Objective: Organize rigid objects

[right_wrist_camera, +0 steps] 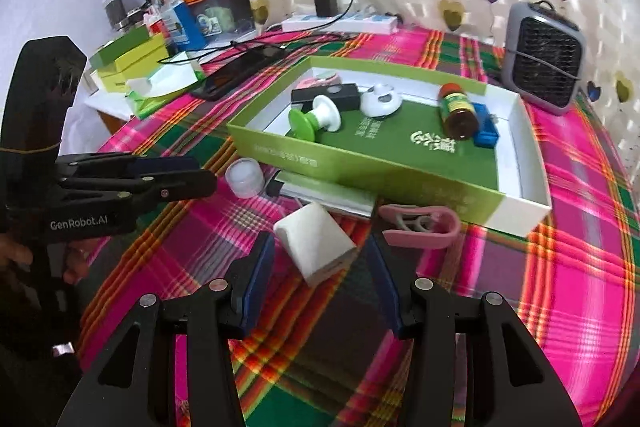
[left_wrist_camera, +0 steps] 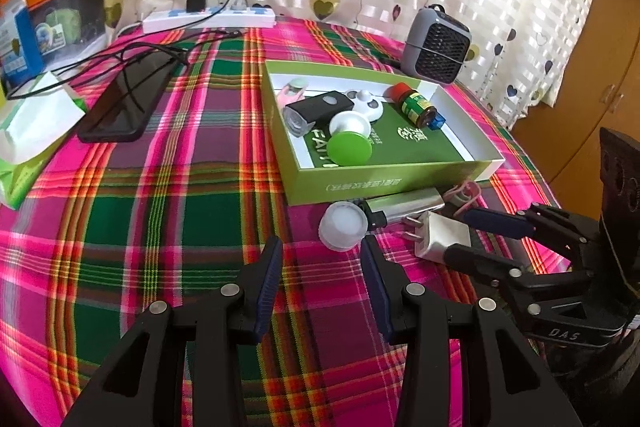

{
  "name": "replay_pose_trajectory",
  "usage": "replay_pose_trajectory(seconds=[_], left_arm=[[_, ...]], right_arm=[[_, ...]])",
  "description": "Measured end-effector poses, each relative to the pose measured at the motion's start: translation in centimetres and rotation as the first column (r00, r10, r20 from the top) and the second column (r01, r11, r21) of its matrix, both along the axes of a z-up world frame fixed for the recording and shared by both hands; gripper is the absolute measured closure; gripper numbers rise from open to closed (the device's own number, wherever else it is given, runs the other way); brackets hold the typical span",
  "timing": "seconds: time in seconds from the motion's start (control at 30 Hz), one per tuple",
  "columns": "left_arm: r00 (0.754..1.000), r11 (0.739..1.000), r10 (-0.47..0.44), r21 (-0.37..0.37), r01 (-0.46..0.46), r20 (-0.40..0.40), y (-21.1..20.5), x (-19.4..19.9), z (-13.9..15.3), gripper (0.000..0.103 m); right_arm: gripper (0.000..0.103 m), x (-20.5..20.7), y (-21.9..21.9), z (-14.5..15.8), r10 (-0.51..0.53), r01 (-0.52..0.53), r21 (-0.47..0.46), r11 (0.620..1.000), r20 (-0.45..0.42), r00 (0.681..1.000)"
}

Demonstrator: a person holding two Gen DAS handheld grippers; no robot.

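Left tool hovers low over the plaid surface, fingers spread with nothing between them; the small translucent white jar lies just ahead of its right fingertip, apart from the pads. Beyond the jar, a silver flat device sits against the front wall of the green box. Inside the box: black flashlight, green-and-white spool, round white piece, red-capped bottle, blue item. Right tool also spread wide, straddling the white plug adapter (adapter lies flat between the fingertips; contact with either pad cannot be told). Pink clip lies just right of the adapter, near the box's front wall. Grey fan stands behind the box at far right.
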State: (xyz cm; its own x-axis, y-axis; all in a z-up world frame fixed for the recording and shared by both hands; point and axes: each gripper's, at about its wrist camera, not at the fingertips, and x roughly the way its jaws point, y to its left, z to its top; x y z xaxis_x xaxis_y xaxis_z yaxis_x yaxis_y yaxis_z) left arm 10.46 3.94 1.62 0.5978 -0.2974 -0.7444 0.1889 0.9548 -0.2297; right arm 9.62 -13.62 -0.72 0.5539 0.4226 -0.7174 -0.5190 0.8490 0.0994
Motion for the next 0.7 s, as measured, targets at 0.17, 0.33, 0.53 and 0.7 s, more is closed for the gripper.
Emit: replay_pose_trajectory(seconds=[0.17, 0.33, 0.53, 0.7], left_arm=[[1.000, 1.000, -0.012, 0.003, 0.012, 0.003, -0.4, 0.3, 0.1, 0.064], [1.000, 1.000, -0.023, 0.015, 0.023, -0.002, -0.9, 0.8, 0.0, 0.064], [1.000, 0.999, -0.025, 0.022, 0.026, -0.010, -1.2, 1.5, -0.2, 0.064], [0.998, 0.998, -0.054, 0.031, 0.054, -0.013, -1.7, 1.5, -0.3, 0.064]], right_arm=[[0.054, 0.6, 0.7, -0.7, 0.036, -0.037, -0.033, 0.999, -0.016, 0.999], [0.054, -0.1, 1.5, -1.1, 0.091, -0.093, -0.066, 0.993, -0.034, 0.995], [0.054, -0.1, 2.4, -1.3, 0.099, -0.100, -0.105, 0.989, -0.019, 0.995], [0.054, -0.1, 2.7, -1.3, 0.089, -0.089, -0.124, 0.988, -0.007, 0.996]])
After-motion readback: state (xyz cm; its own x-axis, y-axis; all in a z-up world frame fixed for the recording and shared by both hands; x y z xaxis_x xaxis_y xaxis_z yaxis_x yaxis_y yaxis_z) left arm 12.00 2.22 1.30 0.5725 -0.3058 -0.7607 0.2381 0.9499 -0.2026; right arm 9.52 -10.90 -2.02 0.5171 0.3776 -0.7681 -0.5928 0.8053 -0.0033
